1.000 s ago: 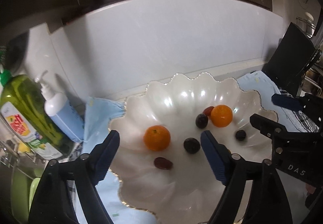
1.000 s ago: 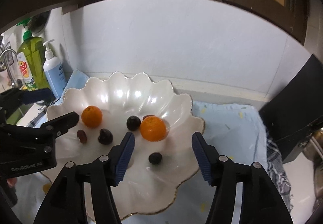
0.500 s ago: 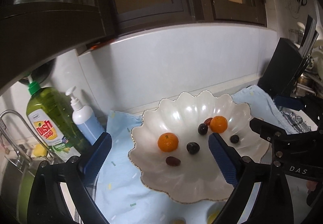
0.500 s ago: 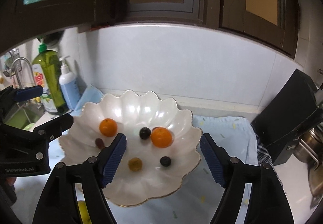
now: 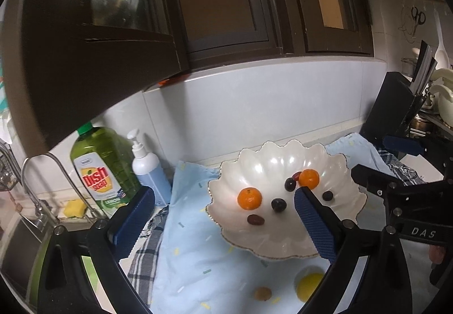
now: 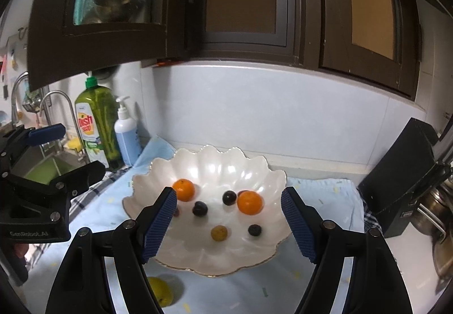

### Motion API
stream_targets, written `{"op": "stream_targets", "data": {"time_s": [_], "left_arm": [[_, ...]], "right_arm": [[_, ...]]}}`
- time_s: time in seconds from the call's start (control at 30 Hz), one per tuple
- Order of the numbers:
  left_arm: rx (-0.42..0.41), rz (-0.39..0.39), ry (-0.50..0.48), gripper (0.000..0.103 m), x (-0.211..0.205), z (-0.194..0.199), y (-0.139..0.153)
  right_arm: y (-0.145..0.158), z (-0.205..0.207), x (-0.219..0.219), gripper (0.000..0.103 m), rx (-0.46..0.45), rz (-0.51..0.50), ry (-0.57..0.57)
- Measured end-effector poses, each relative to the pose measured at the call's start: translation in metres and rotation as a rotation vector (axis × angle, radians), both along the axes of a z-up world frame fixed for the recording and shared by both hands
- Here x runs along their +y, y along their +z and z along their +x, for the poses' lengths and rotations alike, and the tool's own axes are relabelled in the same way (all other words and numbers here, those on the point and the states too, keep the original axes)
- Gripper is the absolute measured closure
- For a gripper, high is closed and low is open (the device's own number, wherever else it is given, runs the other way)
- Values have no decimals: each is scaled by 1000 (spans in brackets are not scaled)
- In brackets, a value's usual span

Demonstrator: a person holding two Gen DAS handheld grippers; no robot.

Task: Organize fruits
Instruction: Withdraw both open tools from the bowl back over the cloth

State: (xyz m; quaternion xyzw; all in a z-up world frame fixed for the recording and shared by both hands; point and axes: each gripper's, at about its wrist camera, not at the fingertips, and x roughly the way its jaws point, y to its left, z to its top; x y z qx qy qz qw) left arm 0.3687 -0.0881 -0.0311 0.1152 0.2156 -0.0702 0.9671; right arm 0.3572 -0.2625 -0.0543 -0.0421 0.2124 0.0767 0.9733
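Fruits (image 6: 250,202) in scalloped bowl (image 6: 254,169); both grippers' jaws wide, empty.

Hidden in part behind the right gripper's (image 6: 228,220) near finger: a yellow fruit (image 6: 162,292) on the blue cloth (image 6: 249,290), and a dark reddish fruit (image 6: 176,212) in the scalloped bowl (image 6: 256,172), only a sliver showing. Tucked behind an orange (image 5: 309,178) in the left view: a red fruit (image 5: 296,175), kind unclear. Covered at the front right by the left gripper's (image 5: 223,216) finger: the bowl rim and another yellow fruit (image 5: 308,285). Too small to name: a brownish fruit (image 5: 262,293). Cut off at the right edge and blurred: metal pots (image 6: 437,215).
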Motion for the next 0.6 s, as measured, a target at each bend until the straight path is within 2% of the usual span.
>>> {"op": "stream_targets", "data": {"time_s": [0.4,0.6], "left_arm": [[-18,-7,30,2,20,-30,2],[-8,26,27,2,27,-44,-6]], "right_arm": [[3,-27,20,26,-17,-10,65],[-3,-37,29,26,0,-11,92]]}}
